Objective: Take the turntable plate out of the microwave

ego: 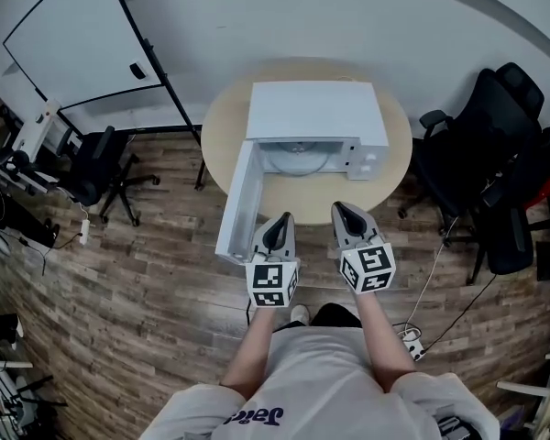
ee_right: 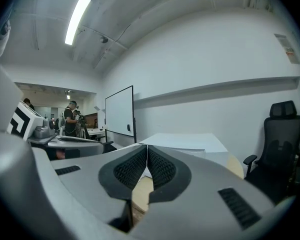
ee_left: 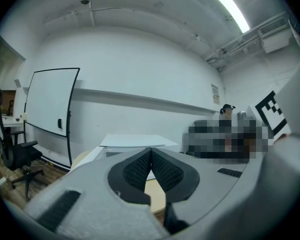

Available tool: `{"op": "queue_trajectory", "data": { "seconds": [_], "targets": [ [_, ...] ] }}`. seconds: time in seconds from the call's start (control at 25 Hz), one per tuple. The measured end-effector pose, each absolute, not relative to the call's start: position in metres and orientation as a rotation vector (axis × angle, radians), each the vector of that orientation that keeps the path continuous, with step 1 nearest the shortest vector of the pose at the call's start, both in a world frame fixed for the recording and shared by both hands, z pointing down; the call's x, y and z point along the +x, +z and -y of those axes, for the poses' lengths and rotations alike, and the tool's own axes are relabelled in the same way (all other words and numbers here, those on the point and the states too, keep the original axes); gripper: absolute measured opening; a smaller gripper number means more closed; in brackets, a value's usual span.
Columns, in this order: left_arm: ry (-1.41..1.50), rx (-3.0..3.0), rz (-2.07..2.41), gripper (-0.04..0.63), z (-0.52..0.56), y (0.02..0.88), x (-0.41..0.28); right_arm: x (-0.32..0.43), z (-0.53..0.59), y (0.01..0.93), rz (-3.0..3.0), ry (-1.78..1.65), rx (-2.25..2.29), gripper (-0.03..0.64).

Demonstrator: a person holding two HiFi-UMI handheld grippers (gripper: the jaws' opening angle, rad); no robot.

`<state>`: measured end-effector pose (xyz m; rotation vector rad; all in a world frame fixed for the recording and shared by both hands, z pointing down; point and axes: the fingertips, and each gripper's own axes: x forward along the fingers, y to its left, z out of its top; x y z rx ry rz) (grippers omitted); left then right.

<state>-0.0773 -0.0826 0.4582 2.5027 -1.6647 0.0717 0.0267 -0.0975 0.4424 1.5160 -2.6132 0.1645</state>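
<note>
Well, the turntable plate (ego: 297, 159) lies flat inside the microwave (ego: 316, 113), a pale glass disc that I see through the open front of the cavity. The door (ego: 237, 202) is swung wide to the left, and its free edge reaches out to about the front rim of the round table (ego: 313, 200). That leaves the mouth of the cavity unobstructed from my side, with a bare strip of tabletop in front of it.

My left gripper (ego: 278, 220) sits just beside the door's outer end, its jaws pressed together with nothing between them; its own view shows the black pads (ee_left: 140, 169) meeting at the tip. My right gripper (ego: 342, 209) is over the table's front edge, level with the microwave's control panel side. It too is closed and empty, pads (ee_right: 162, 166) touching. Both point roughly level toward the oven, well short of the plate.

Around the table, a black office chair (ego: 481, 122) crowds the right side. A whiteboard (ego: 78, 35) and another chair (ego: 101, 168) stand off to the left, apart from the table across open wooden floor (ego: 165, 273).
</note>
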Motion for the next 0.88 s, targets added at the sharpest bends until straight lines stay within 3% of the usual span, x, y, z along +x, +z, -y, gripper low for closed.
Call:
{"op": "queue_trajectory", "data": {
  "seconds": [0.88],
  "targets": [
    [0.119, 2.245, 1.536, 0.014, 0.202, 0.57, -0.06, 0.031, 0.213, 0.533, 2.519, 0.378, 1.41, 0.017]
  ]
}}
